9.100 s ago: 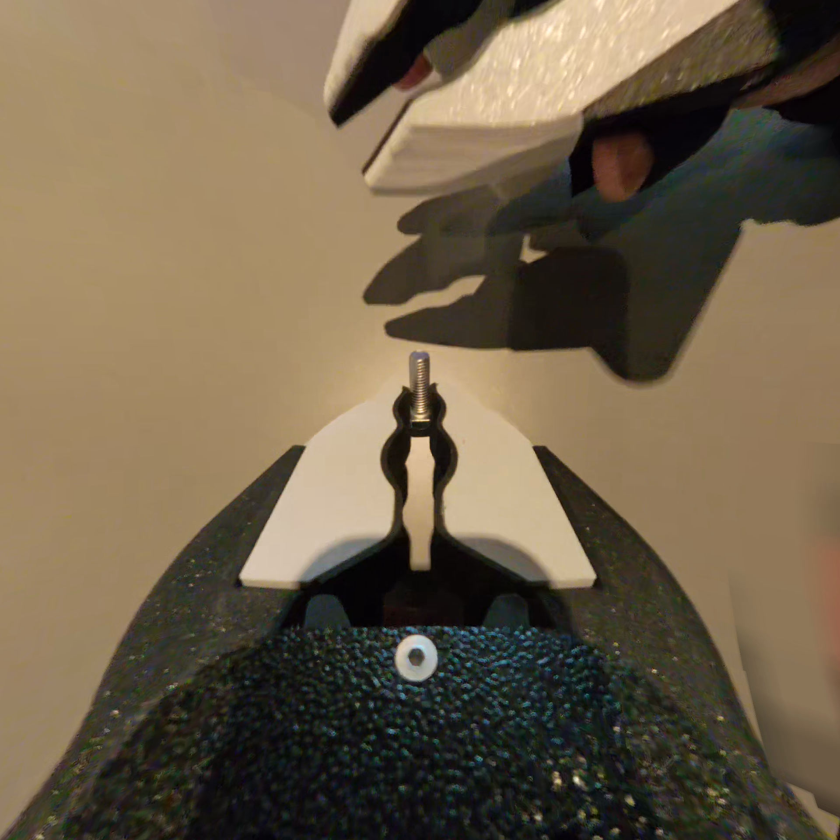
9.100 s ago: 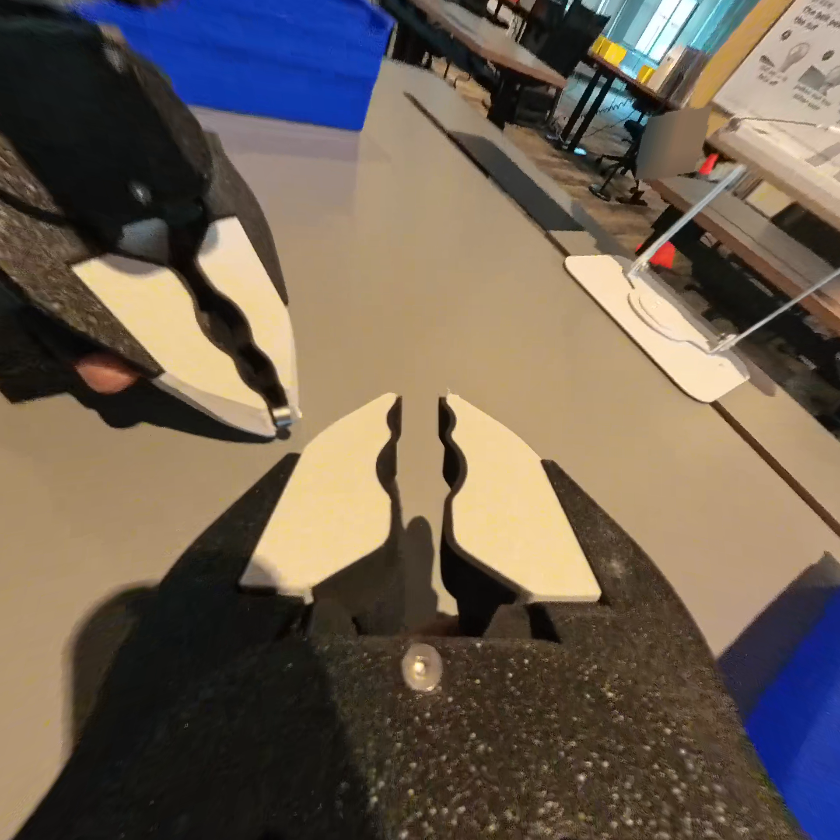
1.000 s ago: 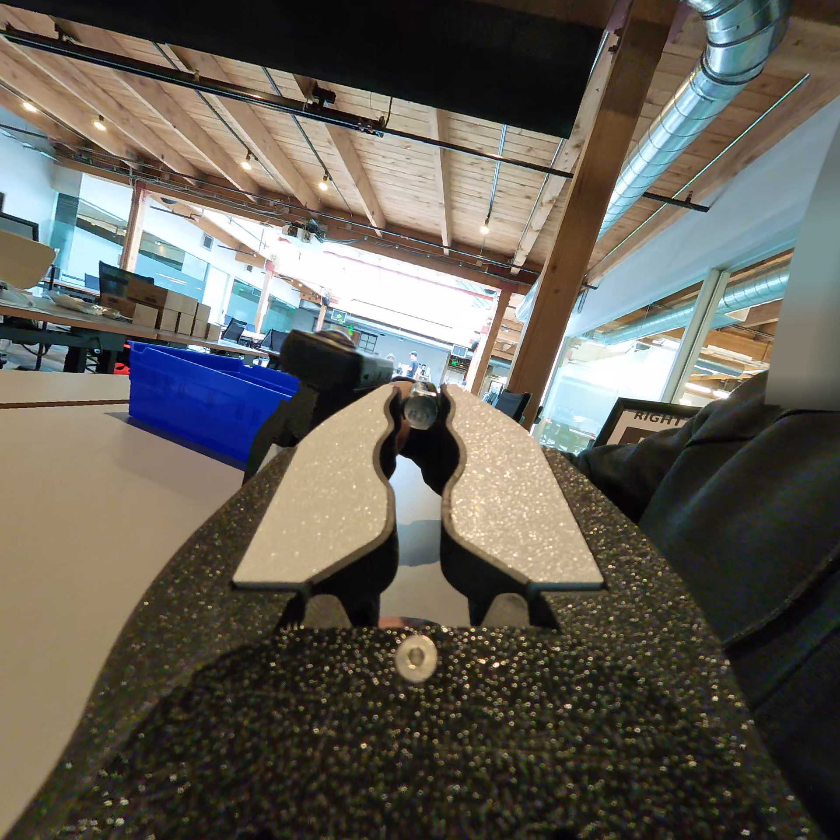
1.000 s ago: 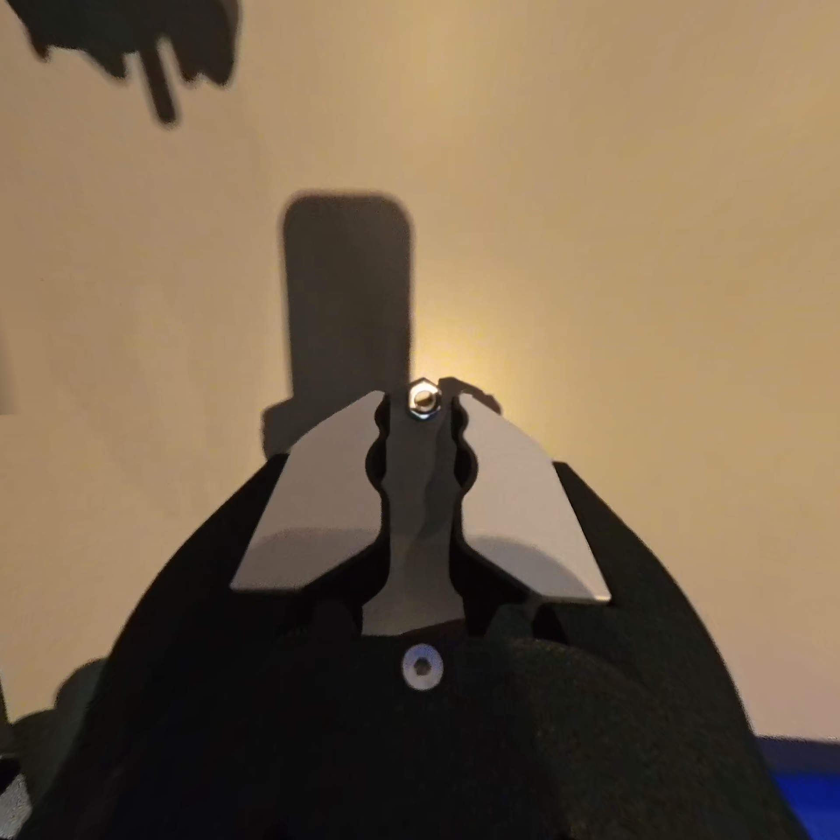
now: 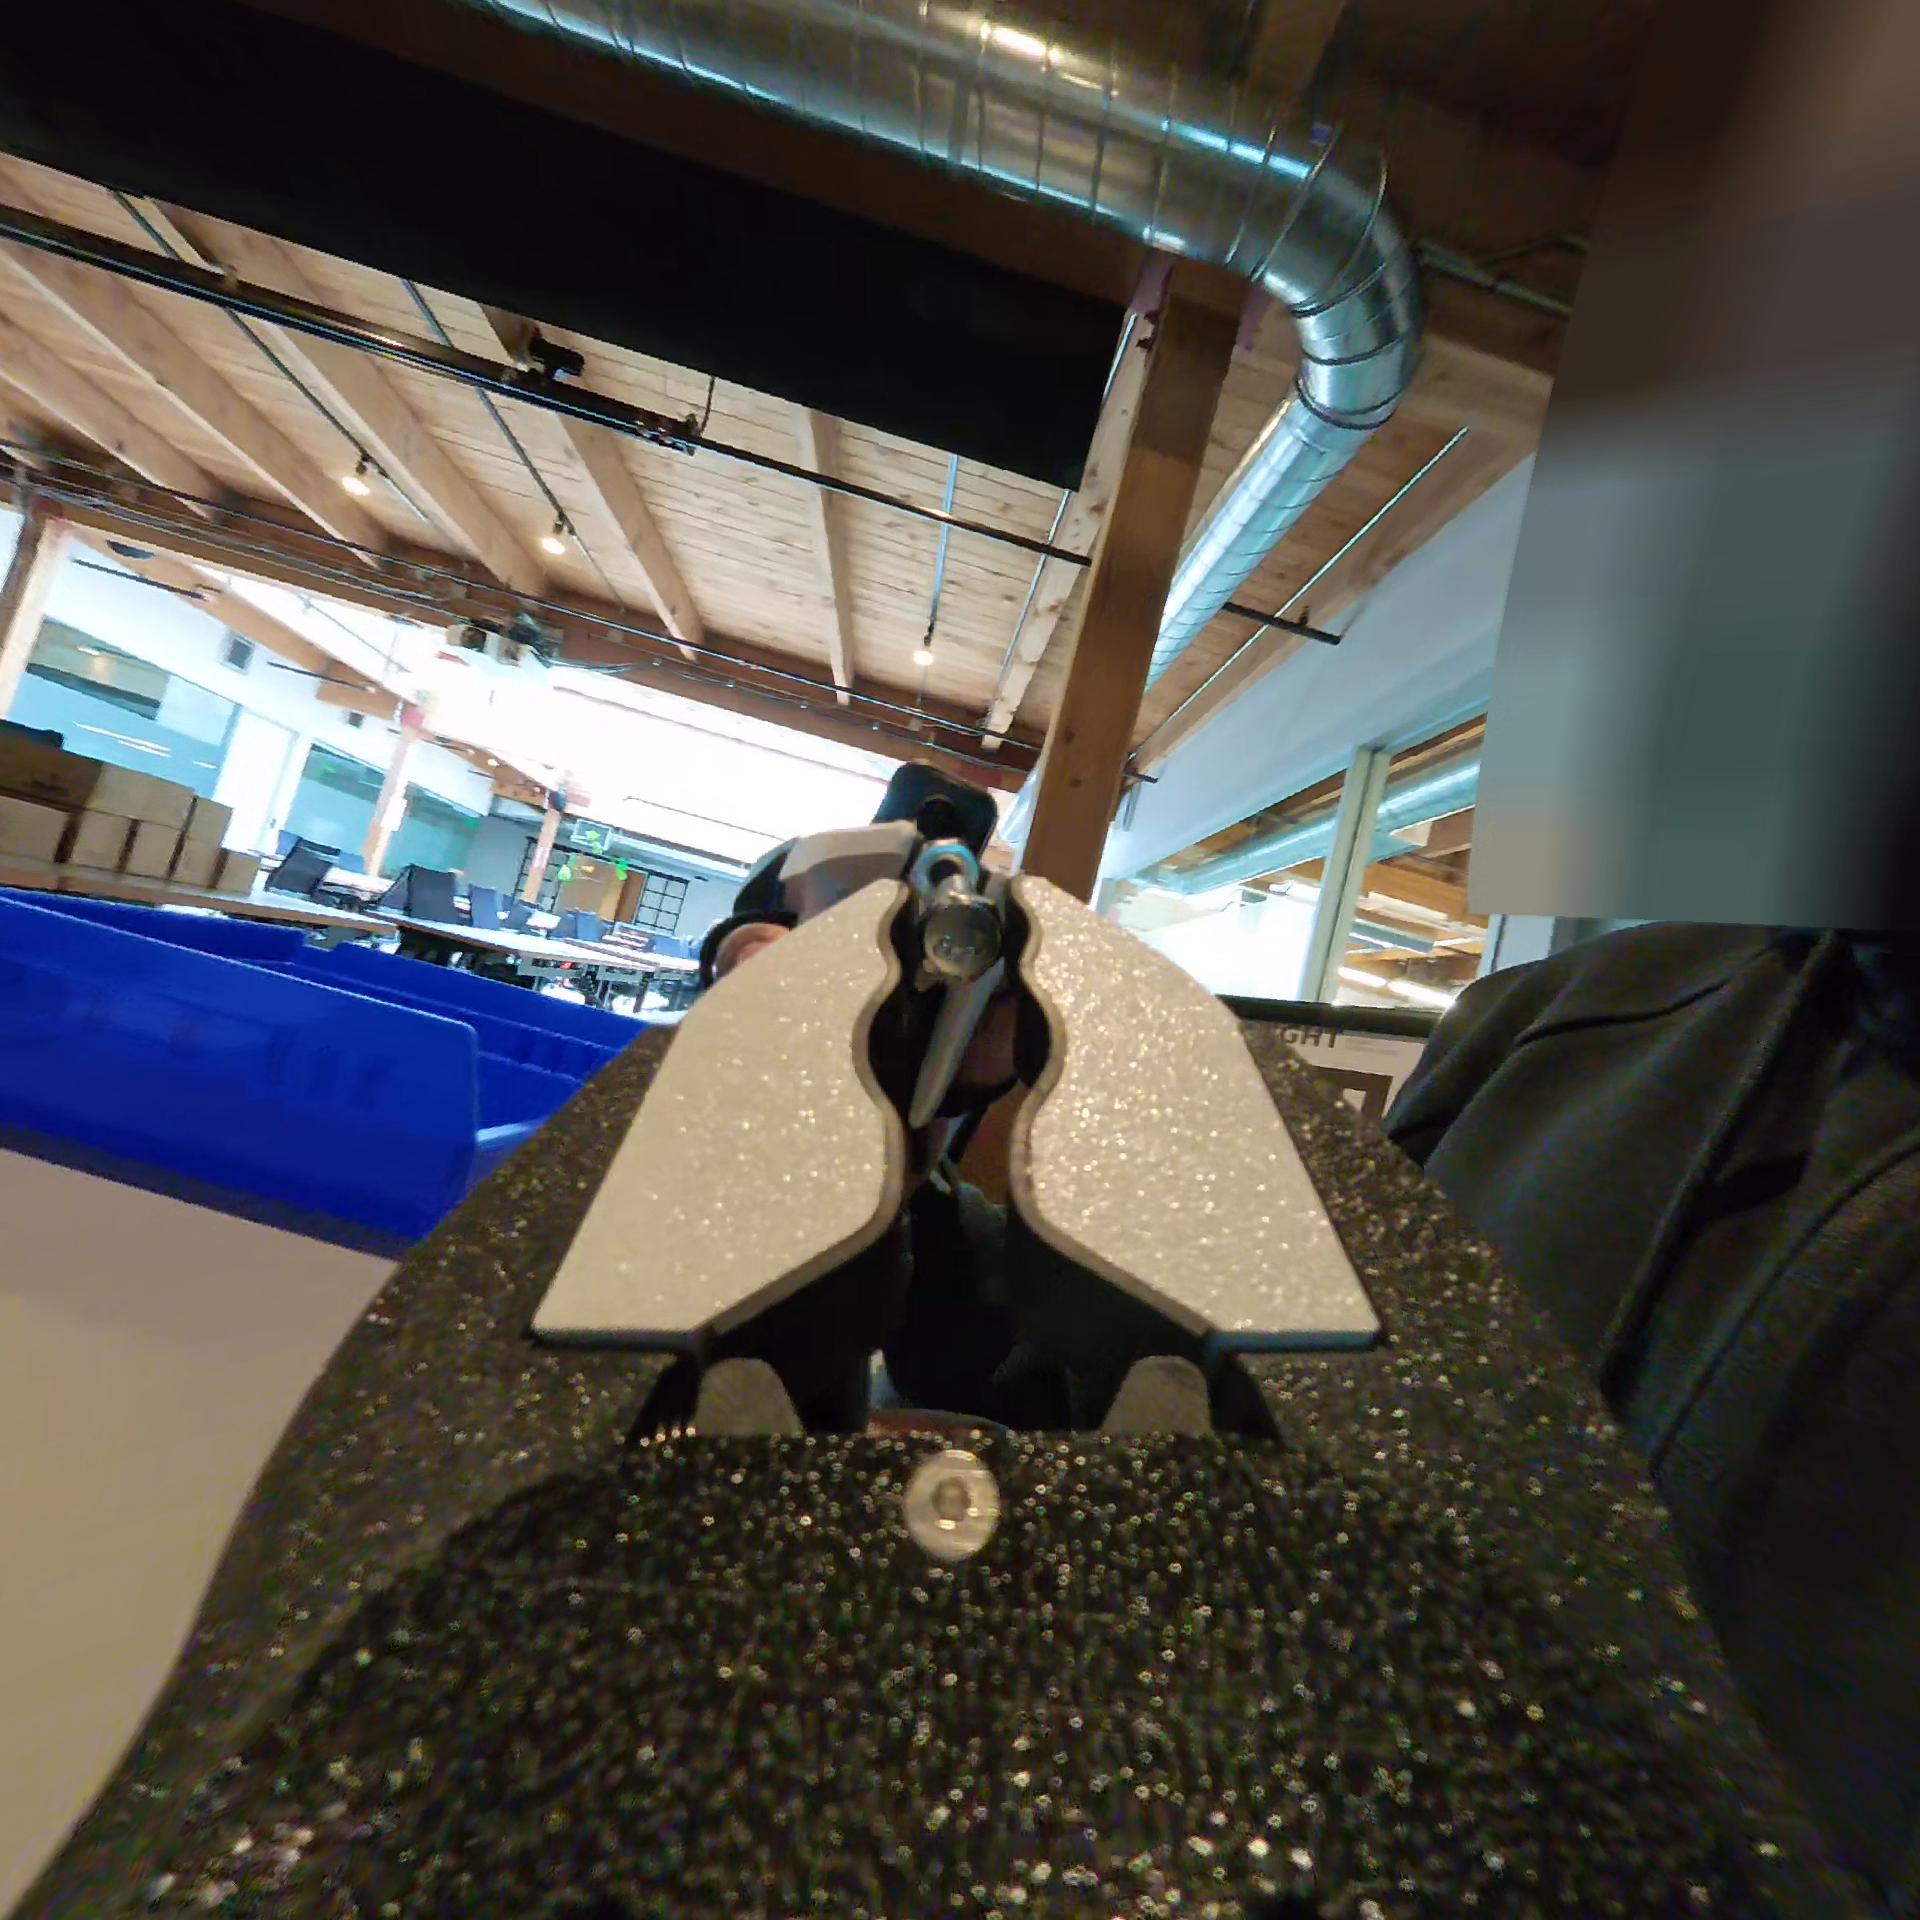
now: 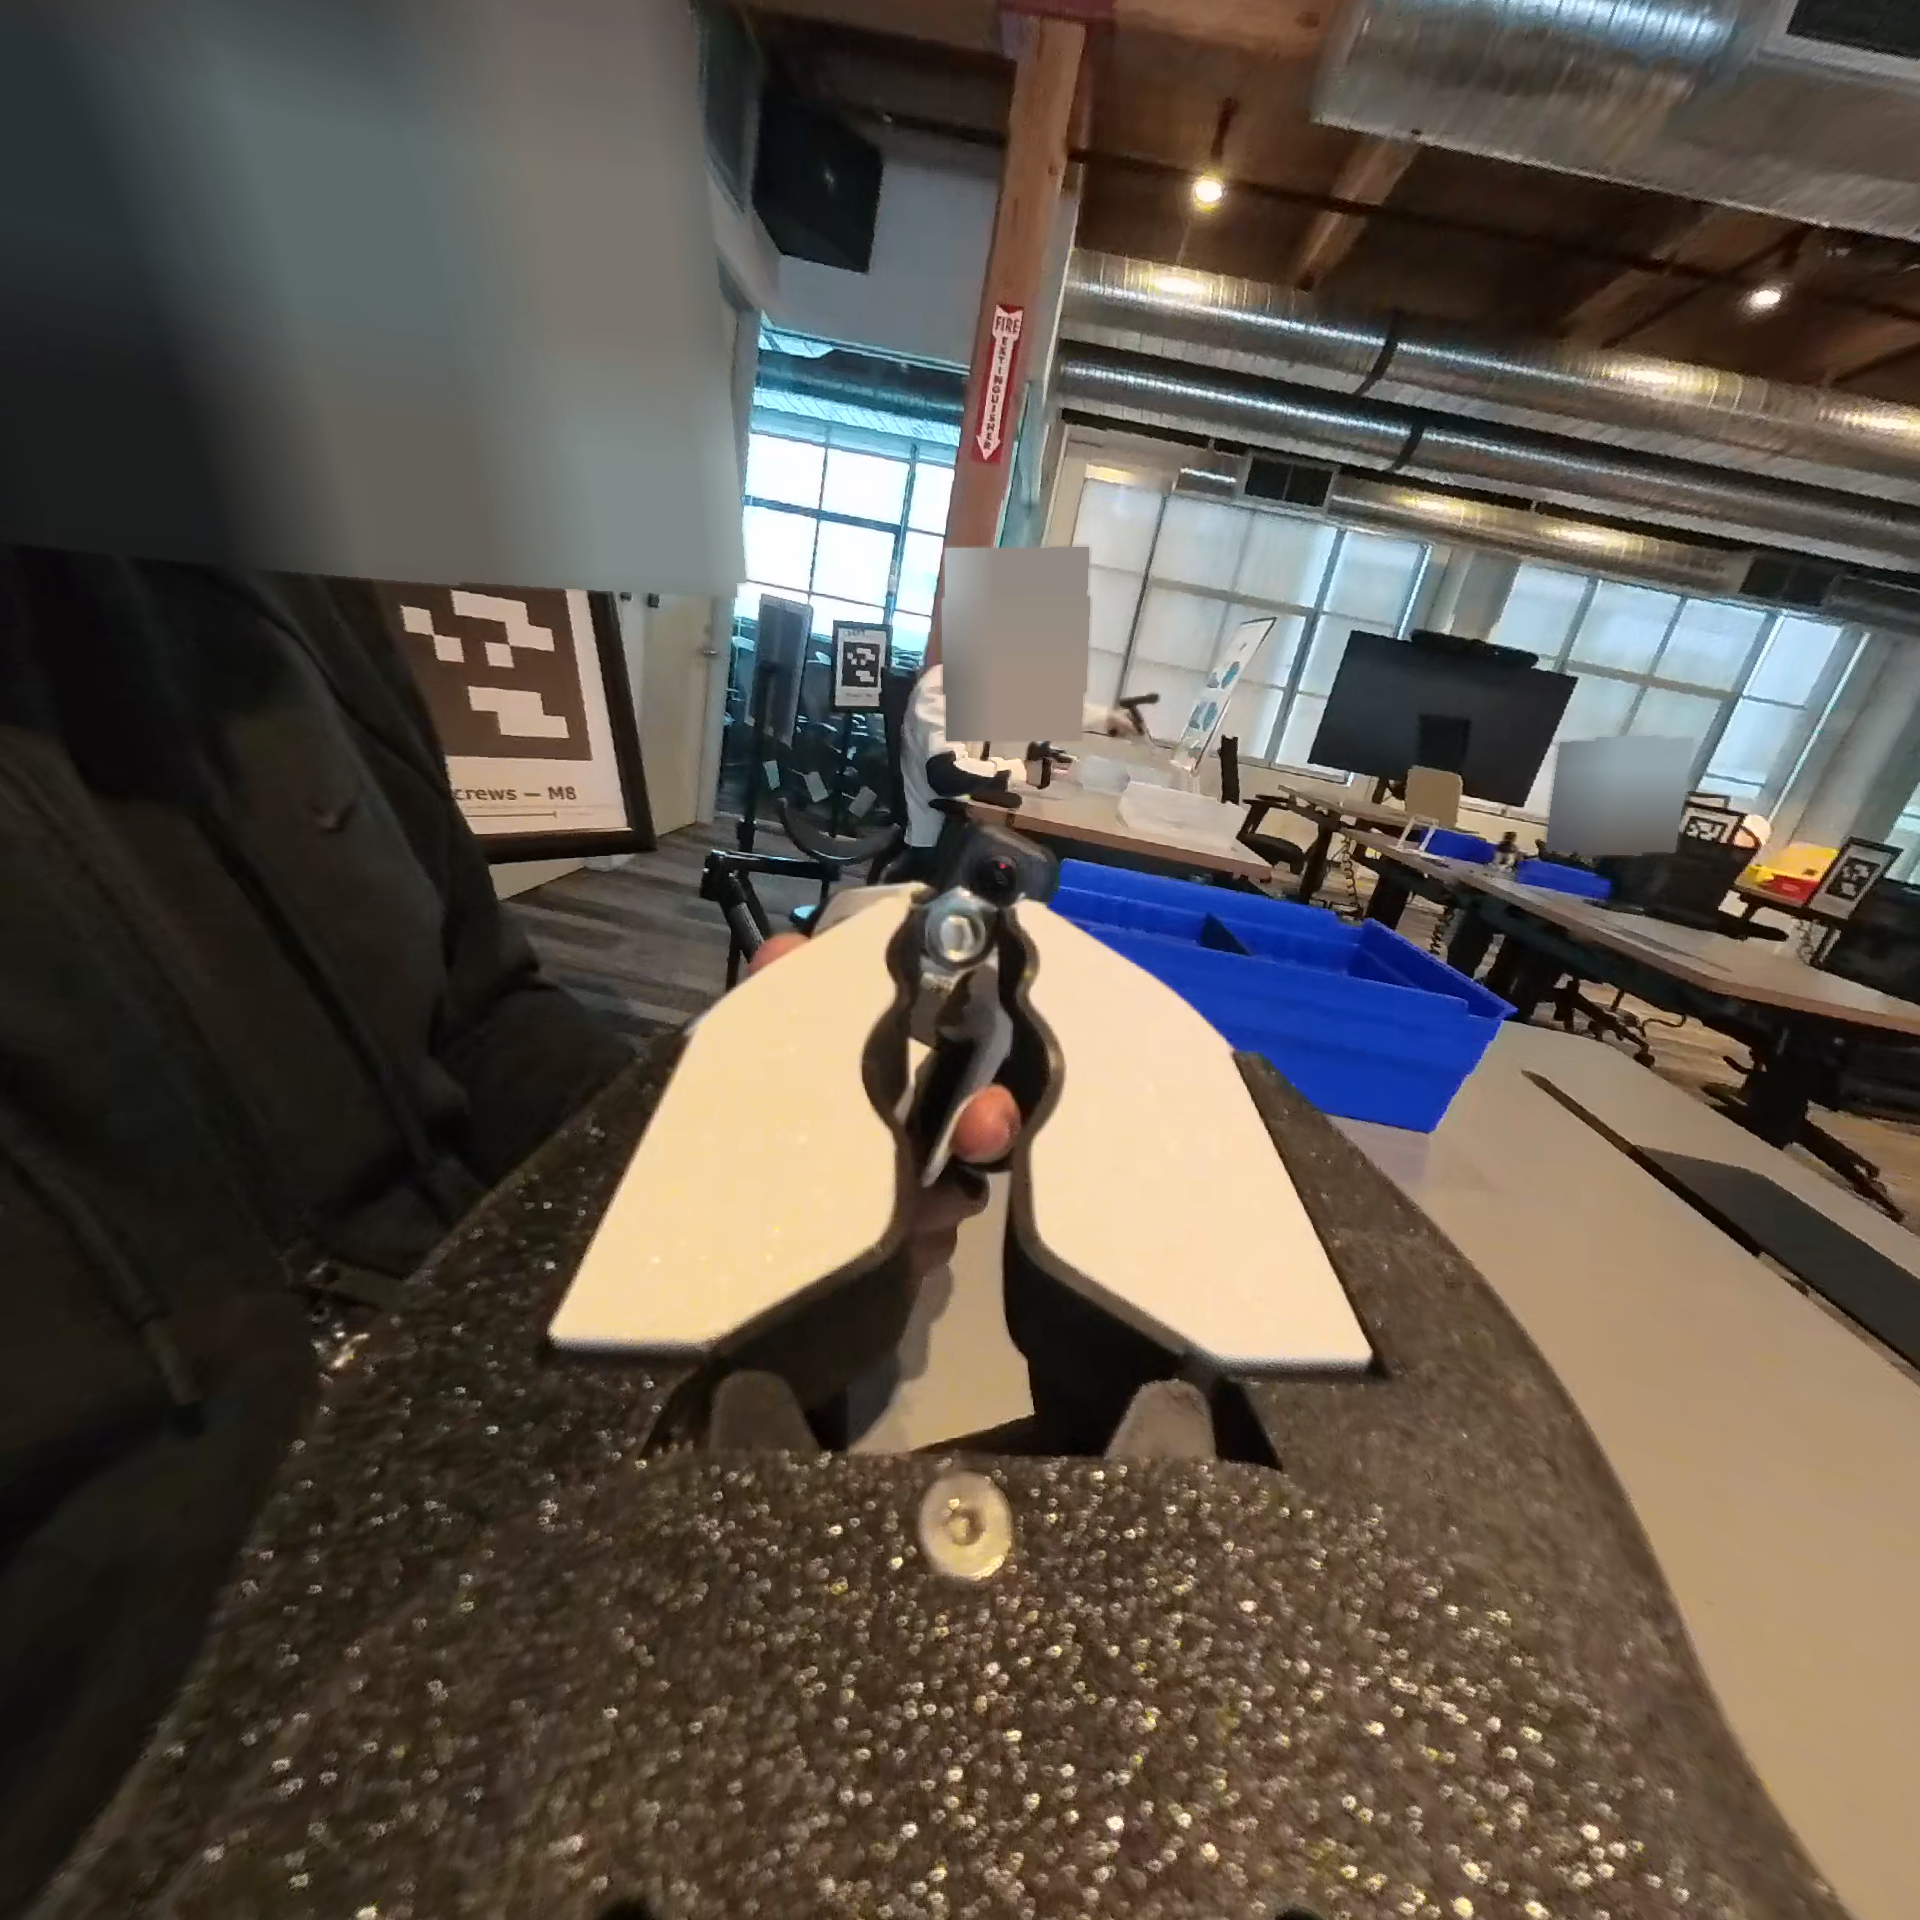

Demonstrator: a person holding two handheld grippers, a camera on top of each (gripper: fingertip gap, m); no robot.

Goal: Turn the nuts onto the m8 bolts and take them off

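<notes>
Left wrist view: the left gripper [image 5: 958,935], at frame centre, pinches the bolt [image 5: 961,933] by its head; a blue bin [image 5: 239,1060] at left hides its contents.
Right wrist view: the right gripper [image 6: 961,940] clamps the nut [image 6: 958,938] at centre; a blue bin [image 6: 1299,1013] at right has a divider, contents unseen.

Timber ceiling [image 5: 727,540], steel ducts [image 6: 1558,384], big windows [image 6: 1247,582].

The right gripper [image 6: 961,940] no longer points down at the tabletop; it now faces the left gripper [image 5: 961,925] tip to tip, its nut [image 6: 958,932] at the end of the bolt [image 5: 961,930] where earlier they were apart
</notes>
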